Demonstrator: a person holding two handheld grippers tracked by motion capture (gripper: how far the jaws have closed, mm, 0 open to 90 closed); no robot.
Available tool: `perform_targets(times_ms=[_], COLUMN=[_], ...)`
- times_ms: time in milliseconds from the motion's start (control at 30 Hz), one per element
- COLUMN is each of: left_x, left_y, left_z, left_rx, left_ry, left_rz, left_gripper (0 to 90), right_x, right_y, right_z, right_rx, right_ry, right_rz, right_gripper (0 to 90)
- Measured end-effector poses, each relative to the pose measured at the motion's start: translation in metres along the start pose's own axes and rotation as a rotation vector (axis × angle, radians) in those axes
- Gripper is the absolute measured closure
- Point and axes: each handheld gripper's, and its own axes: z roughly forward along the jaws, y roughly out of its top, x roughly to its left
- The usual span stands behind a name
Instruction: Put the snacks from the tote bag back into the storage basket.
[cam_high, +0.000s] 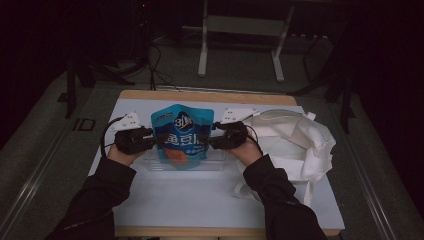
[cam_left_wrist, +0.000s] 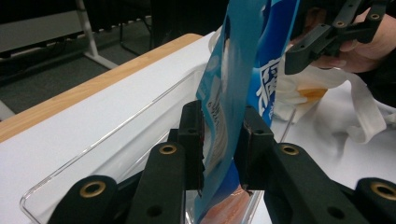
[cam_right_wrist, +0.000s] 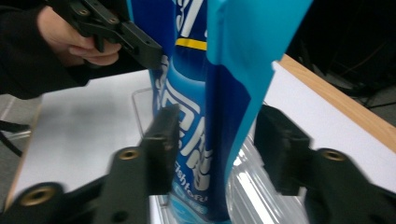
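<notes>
pouch (cam_high: 182, 136) – upright in clear tray (cam_high: 216, 163) | left tool (cam_high: 151, 138) – apart, astride pouch's left edge | right tool (cam_high: 212, 139) – apart, astride right edge | both equally near

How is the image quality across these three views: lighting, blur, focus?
High view: dim, dark surroundings, soft detail; the pouch and white bag stand out. Left gripper view: brighter and fairly sharp. Right gripper view: motion-blurred, with smeared pouch lettering.
</notes>
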Motion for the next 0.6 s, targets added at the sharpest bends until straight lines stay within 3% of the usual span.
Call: perform_targets(times_ms=[33, 167, 200, 267, 333, 433, 533, 600], left_x=[-0.001, 0.0, 0.0, 0.001, 0.001, 0.001, 0.003, 0.003], left_y=[0.001, 0.003, 0.003, 0.003, 0.002, 0.001, 0.0, -0.002], left_z=[0.0, -0.002, -0.002, -0.001, 0.0, 0.001, 0.003, 0.002], left_rx=[0.002, -0.022, -0.023, -0.026, -0.022, -0.008, -0.014, -0.022], left_ry=[0.008, 0.054, 0.06, 0.048, 0.045, -0.005, -0.01, -0.011], left_rz=[0.004, -0.037, -0.051, -0.07, -0.071, -0.052, -0.085, -0.091], left_gripper=[74.1, 55.8, 46.2, 39.5, 28.7, 10.2, 1.1, 0.3], right_x=[0.0, -0.001, -0.003, -0.004, -0.005, -0.006, -0.006, -0.007], right_y=[0.0, -0.001, -0.001, -0.002, -0.002, -0.003, -0.003, -0.003], right_z=[-0.001, -0.004, -0.005, -0.007, -0.009, -0.014, -0.017, -0.019], right_rx=[-0.003, -0.03, -0.039, -0.046, -0.053, -0.067, -0.062, -0.055], right_ry=[-0.01, -0.022, -0.014, -0.008, -0.002, -0.005, -0.022, -0.029], right_rz=[-0.004, 0.018, 0.038, 0.04, 0.056, 0.059, 0.047, 0.041], right_gripper=[43.5, 29.0, 23.8, 13.6, 12.8, 12.8, 13.7, 14.0])
